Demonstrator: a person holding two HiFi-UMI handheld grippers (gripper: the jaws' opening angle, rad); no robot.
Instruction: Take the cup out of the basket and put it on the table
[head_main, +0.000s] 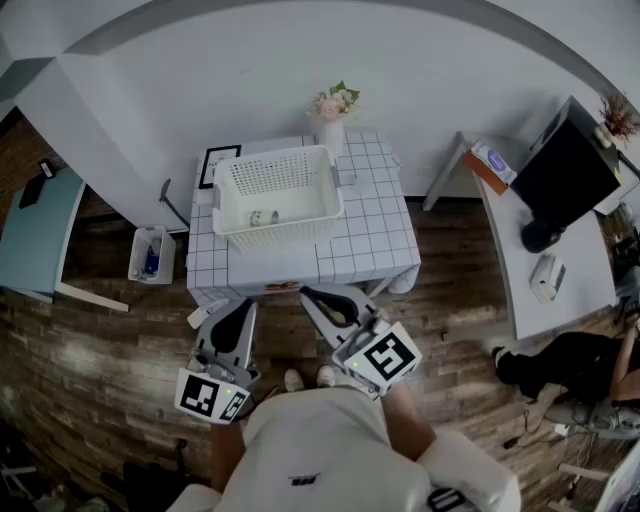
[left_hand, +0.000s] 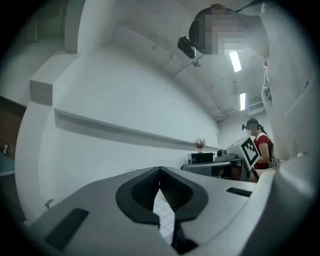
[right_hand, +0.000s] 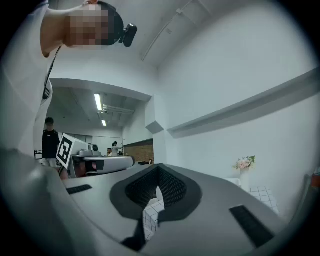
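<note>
A small cup (head_main: 265, 217) lies on the floor of the white perforated basket (head_main: 312, 222), which stands on the white grid-patterned table (head_main: 365, 240). Both grippers hang in front of the table's near edge, below the basket and apart from it. My left gripper (head_main: 245, 304) is shut with nothing in it; in the left gripper view its fingertips (left_hand: 160, 172) meet over a strip of the table. My right gripper (head_main: 308, 294) is also shut and empty, its tips (right_hand: 158, 170) touching. Neither gripper view shows the cup.
A vase of flowers (head_main: 333, 118) and a black-framed board (head_main: 218, 165) stand behind the basket. A small white bin (head_main: 150, 254) sits on the floor at left, near a blue table (head_main: 40, 230). At right is a desk (head_main: 560, 260) with a monitor (head_main: 565, 170), and a seated person (head_main: 570, 365).
</note>
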